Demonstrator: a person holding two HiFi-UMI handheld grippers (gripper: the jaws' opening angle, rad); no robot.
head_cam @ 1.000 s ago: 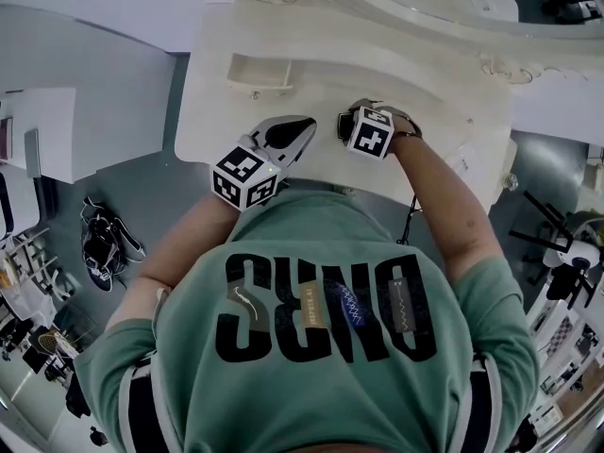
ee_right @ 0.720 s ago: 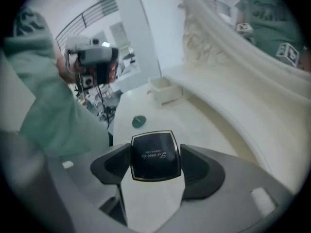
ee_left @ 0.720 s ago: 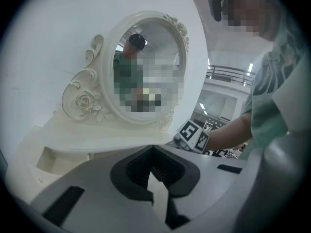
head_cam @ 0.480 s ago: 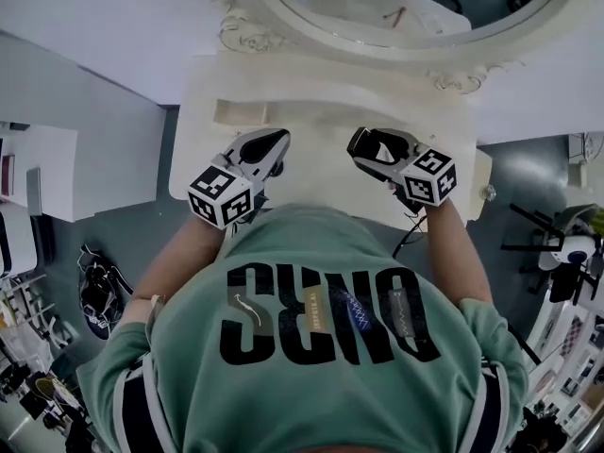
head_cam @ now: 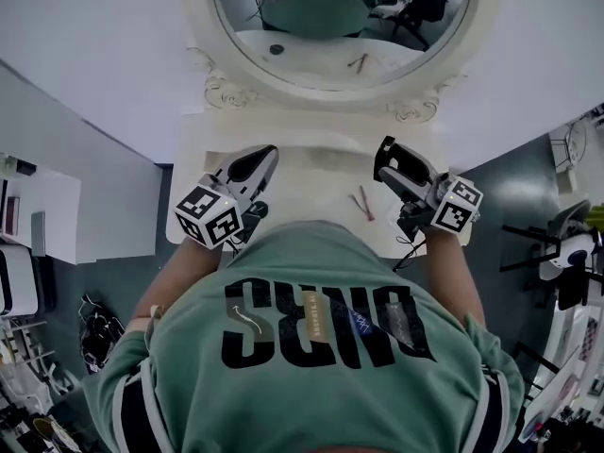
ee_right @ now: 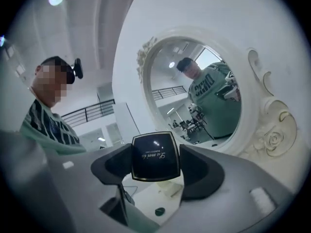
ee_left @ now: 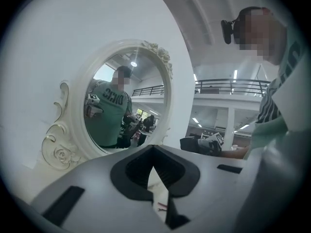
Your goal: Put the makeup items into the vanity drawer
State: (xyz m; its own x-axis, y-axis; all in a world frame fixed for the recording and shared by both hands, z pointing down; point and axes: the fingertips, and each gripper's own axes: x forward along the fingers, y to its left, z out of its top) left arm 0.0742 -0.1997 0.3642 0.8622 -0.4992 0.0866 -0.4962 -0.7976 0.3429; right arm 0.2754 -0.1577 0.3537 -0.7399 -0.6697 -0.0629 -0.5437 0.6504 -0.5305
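My right gripper (ee_right: 155, 163) is shut on a black square compact (ee_right: 155, 155) with gold edging, held upright in front of the oval mirror (ee_right: 204, 96). In the head view that gripper (head_cam: 389, 155) hovers over the right side of the cream vanity top (head_cam: 311, 163). My left gripper (head_cam: 262, 159) is over the left side, its jaws together with nothing between them (ee_left: 154, 171). Two thin red makeup sticks (head_cam: 361, 203) lie on the top between the grippers. I see no drawer front in these views.
A small dark round item (ee_right: 159, 211) lies on the vanity below the right gripper. The ornate mirror frame (head_cam: 226, 92) rises at the back of the vanity. A white side table (head_cam: 47, 215) stands at the left, and stands and gear (head_cam: 566, 253) at the right.
The head view has tilted up, bringing the mirror into view. My right gripper has swung out to the right, and the red sticks on the vanity top now show. My left gripper has drifted slightly left.
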